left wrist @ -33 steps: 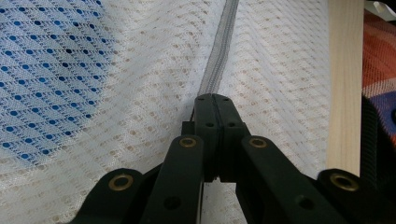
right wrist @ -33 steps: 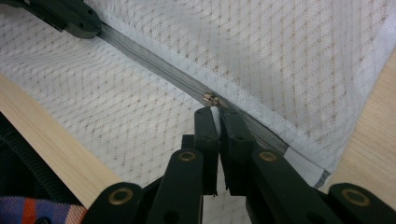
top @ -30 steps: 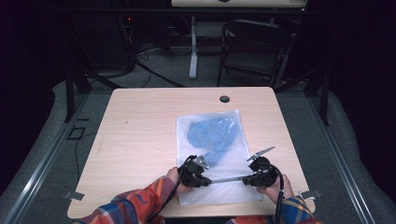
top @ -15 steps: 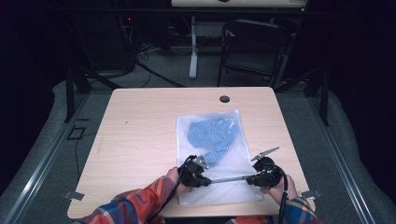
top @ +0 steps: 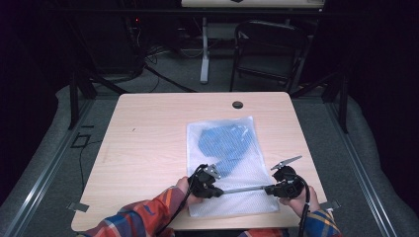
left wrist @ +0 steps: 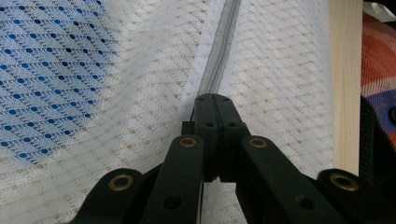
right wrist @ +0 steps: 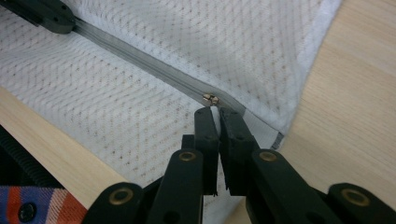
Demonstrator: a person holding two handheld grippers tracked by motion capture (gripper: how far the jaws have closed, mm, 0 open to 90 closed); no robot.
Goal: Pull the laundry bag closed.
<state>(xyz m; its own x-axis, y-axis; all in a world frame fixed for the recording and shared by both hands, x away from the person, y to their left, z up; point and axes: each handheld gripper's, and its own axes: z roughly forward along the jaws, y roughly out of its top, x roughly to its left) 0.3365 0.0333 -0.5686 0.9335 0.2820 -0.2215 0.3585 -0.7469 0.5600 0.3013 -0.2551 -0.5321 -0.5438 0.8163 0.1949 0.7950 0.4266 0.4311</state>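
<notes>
White mesh laundry bag with blue cloth inside lies flat on the light wood table, right of centre, near the front edge. Left gripper is clamped on the bag's grey zipper; right gripper, jaws closed, at the zipper pull. Round grommet hole at the table's far edge. Dark room behind, black folding chair, grey floor.

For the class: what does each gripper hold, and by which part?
Both grip the white mesh zip bag: left gripper pinches its grey zipper, right gripper its slider end.
</notes>
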